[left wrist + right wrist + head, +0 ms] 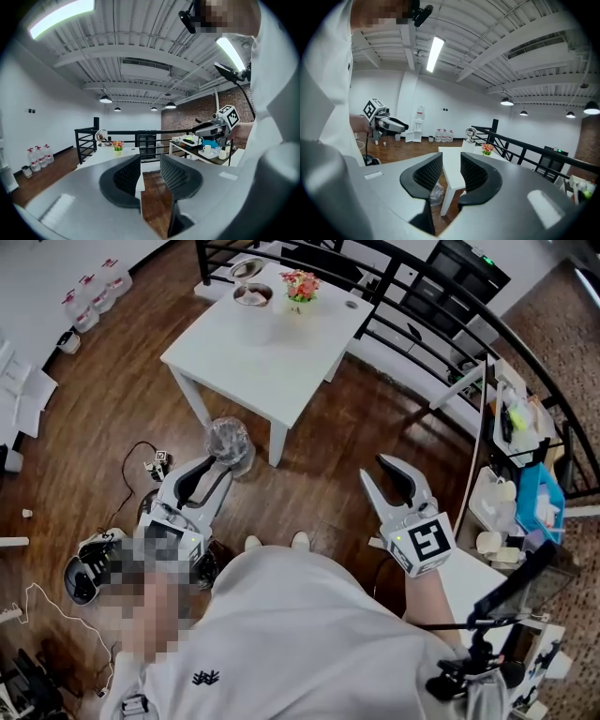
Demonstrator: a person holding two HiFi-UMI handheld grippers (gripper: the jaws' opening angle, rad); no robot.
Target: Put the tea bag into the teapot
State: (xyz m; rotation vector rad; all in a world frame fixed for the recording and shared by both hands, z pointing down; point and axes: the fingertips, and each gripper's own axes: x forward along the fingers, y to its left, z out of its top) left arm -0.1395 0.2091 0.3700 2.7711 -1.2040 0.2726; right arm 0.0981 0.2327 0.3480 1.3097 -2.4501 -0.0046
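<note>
A white table (281,362) stands ahead of me on the wood floor. At its far end sits a steel teapot (253,294) with its lid tipped open, next to a small pot of flowers (300,285). The teapot (101,137) also shows far off in the left gripper view, and the teapot (471,133) in the right gripper view. I cannot make out a tea bag in any view. My left gripper (217,465) is held low, short of the table, open and empty. My right gripper (375,468) is level with it, also open with nothing between its fingers.
A crumpled clear plastic bag (230,442) lies by the table's near leg. A black railing (441,306) runs behind the table. At the right is a side table (506,512) with cups and a blue box. Water bottles (94,292) stand far left, and cables (141,460) lie on the floor.
</note>
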